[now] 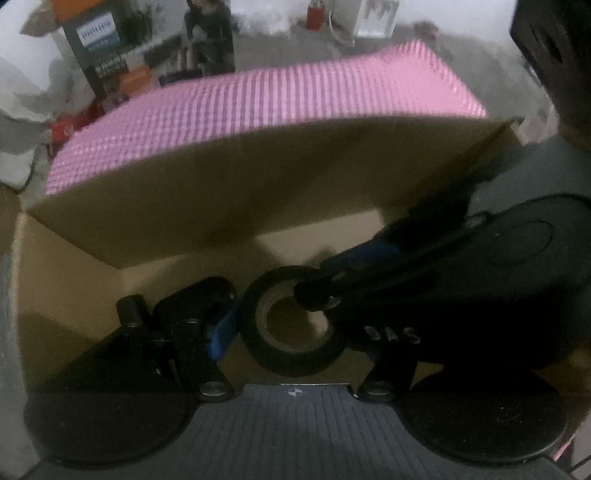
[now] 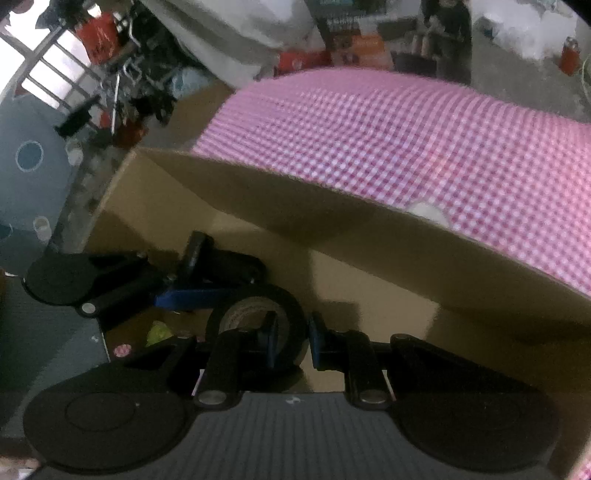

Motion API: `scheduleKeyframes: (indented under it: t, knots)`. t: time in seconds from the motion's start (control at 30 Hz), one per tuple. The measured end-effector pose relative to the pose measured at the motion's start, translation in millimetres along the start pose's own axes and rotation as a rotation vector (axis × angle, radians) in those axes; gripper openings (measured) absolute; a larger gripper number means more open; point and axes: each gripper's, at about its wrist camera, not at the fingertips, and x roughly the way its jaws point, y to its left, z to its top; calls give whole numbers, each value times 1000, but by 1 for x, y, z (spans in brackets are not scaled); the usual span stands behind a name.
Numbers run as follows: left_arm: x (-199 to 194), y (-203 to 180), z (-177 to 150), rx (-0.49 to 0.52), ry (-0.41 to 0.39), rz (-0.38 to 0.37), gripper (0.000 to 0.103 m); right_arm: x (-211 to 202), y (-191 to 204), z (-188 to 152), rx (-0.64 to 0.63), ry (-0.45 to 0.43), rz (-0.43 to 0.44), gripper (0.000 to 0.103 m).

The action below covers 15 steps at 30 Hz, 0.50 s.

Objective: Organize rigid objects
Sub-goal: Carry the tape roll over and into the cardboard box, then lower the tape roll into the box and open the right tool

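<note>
A black tape roll [image 1: 258, 356] with a brown core hangs over an open cardboard box [image 1: 70, 273]. My left gripper [image 1: 288, 328] has its blue-padded fingers on either side of the roll, shut across its width. My right gripper [image 1: 314, 295] comes in from the right and is shut on the roll's wall, one finger inside the hole. The right wrist view shows the tape roll [image 2: 269, 291] pinched between the right gripper's [image 2: 293, 338] pads, with the left gripper [image 2: 199, 295] at its left side. Both grippers point steeply down into the cardboard box [image 2: 155, 206].
A pink checked cloth [image 1: 258, 103] lies beyond the box's far wall [image 1: 240, 177]. A yellow-green thing [image 2: 159, 332] and a pink dotted disc [image 2: 122, 350] lie low in the box. Behind are a printed carton [image 1: 99, 40], red items [image 2: 96, 29] and a seated person [image 1: 210, 33].
</note>
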Motion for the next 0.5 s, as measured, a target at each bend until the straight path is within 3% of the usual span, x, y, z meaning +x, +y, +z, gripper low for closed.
scheduleKeyframes:
  t: [0.2,0.5]
  knots:
    - [14,18,0,-15,68,4,67,22,5,7,6,51,10,20]
    - [10,31,1,-48,49,38,68,29,14,21,3,4,-9,22]
